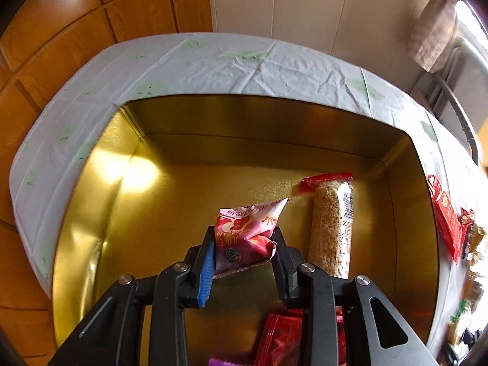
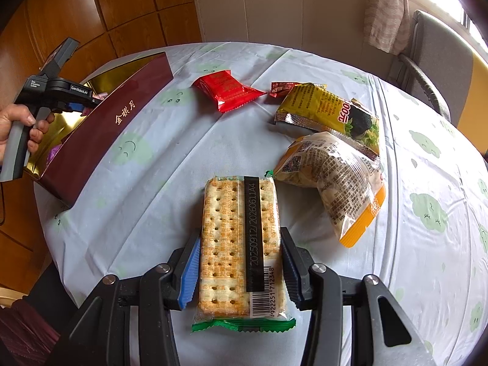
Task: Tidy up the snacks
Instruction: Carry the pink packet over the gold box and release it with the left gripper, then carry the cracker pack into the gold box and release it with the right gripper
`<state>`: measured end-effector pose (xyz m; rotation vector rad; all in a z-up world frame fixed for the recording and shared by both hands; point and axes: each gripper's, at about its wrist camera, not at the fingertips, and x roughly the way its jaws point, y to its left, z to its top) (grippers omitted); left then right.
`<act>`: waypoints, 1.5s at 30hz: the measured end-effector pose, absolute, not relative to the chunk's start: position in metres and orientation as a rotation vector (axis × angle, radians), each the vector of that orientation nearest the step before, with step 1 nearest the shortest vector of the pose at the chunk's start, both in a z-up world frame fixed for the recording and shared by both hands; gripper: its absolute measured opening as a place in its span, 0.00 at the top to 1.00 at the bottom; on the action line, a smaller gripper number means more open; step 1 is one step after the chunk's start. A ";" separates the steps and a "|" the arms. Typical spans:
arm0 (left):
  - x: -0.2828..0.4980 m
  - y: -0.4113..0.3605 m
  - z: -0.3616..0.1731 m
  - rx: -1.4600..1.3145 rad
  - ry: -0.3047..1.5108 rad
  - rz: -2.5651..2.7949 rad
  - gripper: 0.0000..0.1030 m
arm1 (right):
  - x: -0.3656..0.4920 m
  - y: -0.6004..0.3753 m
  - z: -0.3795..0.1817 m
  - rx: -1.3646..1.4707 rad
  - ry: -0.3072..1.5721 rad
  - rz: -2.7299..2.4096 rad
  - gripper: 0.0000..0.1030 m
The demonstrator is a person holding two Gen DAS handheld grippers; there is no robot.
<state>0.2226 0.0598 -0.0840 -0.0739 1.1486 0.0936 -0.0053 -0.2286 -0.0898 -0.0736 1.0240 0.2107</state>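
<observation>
My left gripper is shut on a pink snack packet and holds it above the floor of the gold-lined box. A long cereal bar and a red packet lie in the box. My right gripper is shut on a cracker pack with a green-edged wrapper, low over the tablecloth. The box shows dark red from outside at the left of the right wrist view, with the left gripper over it.
On the tablecloth lie a red packet, a small red sachet, a yellow seaweed bag and a clear orange-edged bag. A grey chair stands at the far right. A red packet lies right of the box.
</observation>
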 end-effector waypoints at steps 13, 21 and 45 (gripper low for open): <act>0.178 0.048 -0.048 -0.041 0.960 0.106 0.51 | -0.007 -0.228 -0.091 -0.069 1.017 0.194 0.53; 0.125 0.040 -0.006 -0.017 0.786 0.082 0.51 | -0.009 -0.226 -0.091 -0.068 1.005 0.172 0.53; 0.053 0.064 -0.001 -0.036 0.740 0.106 0.51 | 0.010 -0.202 -0.073 -0.062 1.043 0.082 0.54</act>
